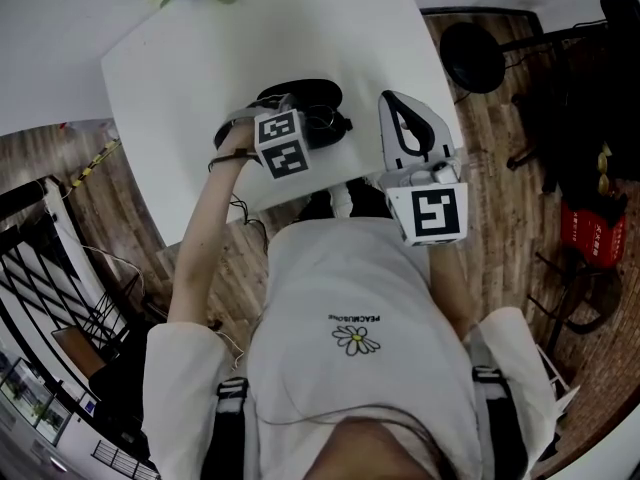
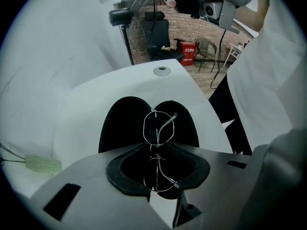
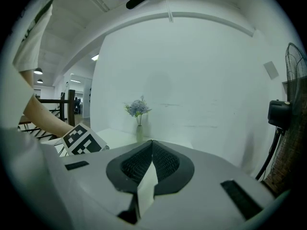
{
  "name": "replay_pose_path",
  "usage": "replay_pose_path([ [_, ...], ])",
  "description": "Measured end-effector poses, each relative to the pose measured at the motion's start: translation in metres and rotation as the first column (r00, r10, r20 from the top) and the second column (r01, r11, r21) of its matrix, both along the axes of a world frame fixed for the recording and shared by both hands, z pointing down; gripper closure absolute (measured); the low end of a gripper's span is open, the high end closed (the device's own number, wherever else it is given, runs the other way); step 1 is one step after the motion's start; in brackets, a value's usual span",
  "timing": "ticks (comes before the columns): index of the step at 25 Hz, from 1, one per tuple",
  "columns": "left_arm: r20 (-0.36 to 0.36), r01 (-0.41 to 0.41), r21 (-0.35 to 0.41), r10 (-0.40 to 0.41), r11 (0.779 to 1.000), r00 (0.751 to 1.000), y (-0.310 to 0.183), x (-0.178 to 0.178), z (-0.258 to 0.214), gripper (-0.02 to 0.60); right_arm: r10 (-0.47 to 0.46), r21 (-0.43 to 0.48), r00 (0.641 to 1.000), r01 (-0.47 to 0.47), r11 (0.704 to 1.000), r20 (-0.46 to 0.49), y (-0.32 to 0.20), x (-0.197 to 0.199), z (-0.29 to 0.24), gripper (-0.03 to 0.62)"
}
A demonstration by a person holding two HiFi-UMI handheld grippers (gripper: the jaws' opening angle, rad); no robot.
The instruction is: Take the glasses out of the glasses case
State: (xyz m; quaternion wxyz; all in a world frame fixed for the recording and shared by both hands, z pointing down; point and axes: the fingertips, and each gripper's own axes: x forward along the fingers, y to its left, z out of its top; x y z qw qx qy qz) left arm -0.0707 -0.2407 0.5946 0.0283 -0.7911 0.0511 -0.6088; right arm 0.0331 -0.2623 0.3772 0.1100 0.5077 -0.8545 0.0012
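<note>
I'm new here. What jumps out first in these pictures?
Thin wire-rimmed glasses lie in an open black glasses case on the white table, with the left gripper and its fingers either side of them. The right gripper hangs shut and empty to the case's right.

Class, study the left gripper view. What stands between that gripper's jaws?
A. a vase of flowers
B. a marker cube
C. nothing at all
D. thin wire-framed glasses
D: the glasses stand between the jaws of the left gripper, with the open black glasses case behind them on the white table.
</note>
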Motion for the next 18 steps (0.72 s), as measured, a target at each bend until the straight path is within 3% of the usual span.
replay_pose_path([
  [9, 0.002, -0.021, 0.013, 0.021, 1.000, 1.000, 0.004, -0.005, -0.004, 0.465, -0.029, -0.011, 0.999, 0.029, 1.000, -0.026, 0.009, -0.005, 0.006, 0.585],
  [14, 0.011, -0.044, 0.107, 0.043, 0.993, 0.999, -0.001, -0.006, -0.006, 0.466, -0.037, -0.018, 0.999, 0.036, 0.999, -0.031, 0.012, -0.004, 0.007, 0.585],
  [18, -0.008, -0.021, 0.081, 0.022, 0.997, 1.000, -0.003, -0.005, -0.011, 0.475, -0.048, -0.021, 0.998, 0.047, 0.999, -0.031, 0.011, -0.005, 0.007, 0.585],
])
